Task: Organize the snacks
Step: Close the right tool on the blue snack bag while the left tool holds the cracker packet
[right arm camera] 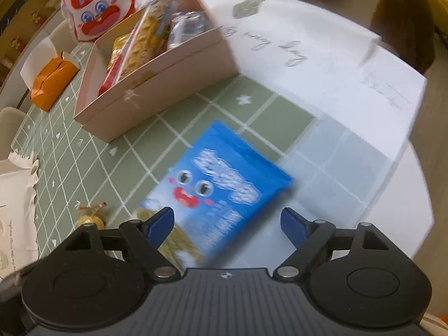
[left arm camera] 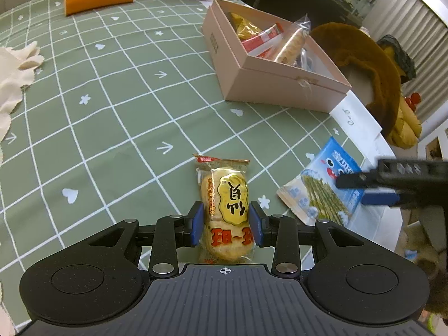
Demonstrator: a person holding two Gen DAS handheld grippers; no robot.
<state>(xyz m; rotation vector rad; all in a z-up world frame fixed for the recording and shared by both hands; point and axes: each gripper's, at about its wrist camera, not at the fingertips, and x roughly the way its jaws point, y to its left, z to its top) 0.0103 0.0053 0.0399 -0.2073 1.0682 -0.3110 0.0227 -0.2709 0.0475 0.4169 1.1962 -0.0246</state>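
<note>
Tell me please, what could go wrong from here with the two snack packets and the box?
1. The left gripper pinches the rice cracker by its sides; a hard squeeze might crack it.
2. The right gripper stands open over the blue packet, which lies partly on loose paper; closing could catch the paper too.
3. The box is already fairly full, so packets might not lie flat.

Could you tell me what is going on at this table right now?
A person is sorting snacks with two handheld grippers. The left gripper is closed on a yellow rice cracker packet above the green checked tablecloth. The right gripper hangs open over a blue snack bag, not gripping it. The pink box nearby already holds several wrapped snacks.
</note>
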